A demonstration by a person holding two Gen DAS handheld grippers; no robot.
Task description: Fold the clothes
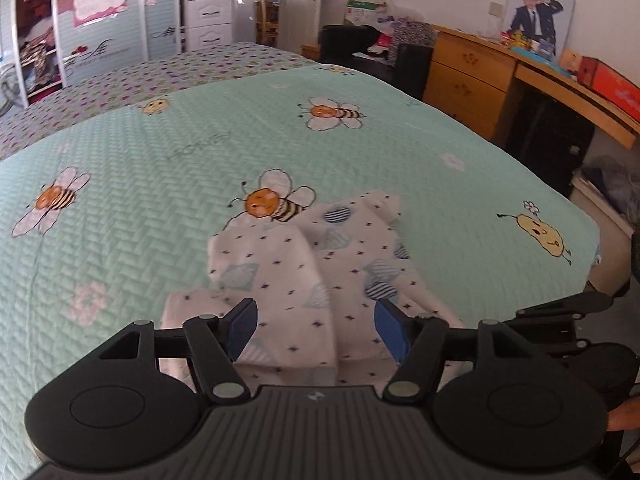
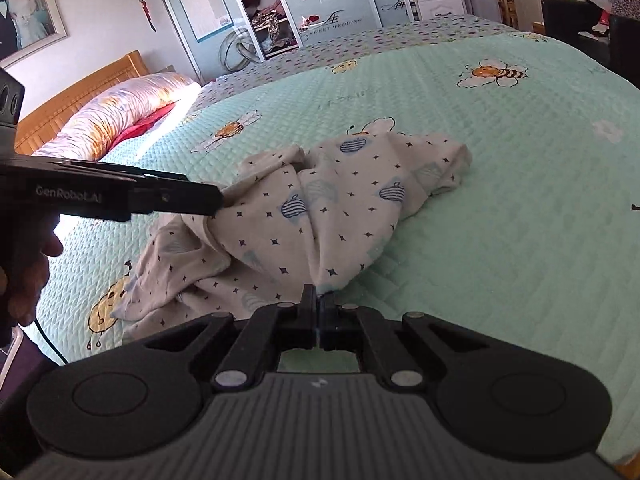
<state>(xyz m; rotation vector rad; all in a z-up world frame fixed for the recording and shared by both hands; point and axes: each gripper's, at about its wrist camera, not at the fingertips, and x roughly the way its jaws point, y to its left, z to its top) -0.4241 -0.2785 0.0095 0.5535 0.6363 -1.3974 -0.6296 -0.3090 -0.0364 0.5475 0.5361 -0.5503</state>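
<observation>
A white garment (image 1: 304, 264) with small dark stars and blue striped prints lies bunched on the mint bee-print bedspread (image 1: 140, 168). In the left wrist view my left gripper (image 1: 316, 330) is open, its blue pads (image 1: 242, 328) on either side of a raised fold of the cloth. In the right wrist view my right gripper (image 2: 319, 300) is shut on the garment (image 2: 320, 208) at a near edge and holds it lifted. The left gripper (image 2: 218, 200) shows from the side there, its tip at the cloth's left part.
A wooden desk (image 1: 520, 76) with drawers and a black chair (image 1: 400, 64) stand right of the bed. A wardrobe (image 2: 280, 8) stands beyond the bed. Pillows (image 2: 120, 116) and a wooden headboard (image 2: 80, 92) are at the left. The bed's edge (image 1: 592, 248) is close on the right.
</observation>
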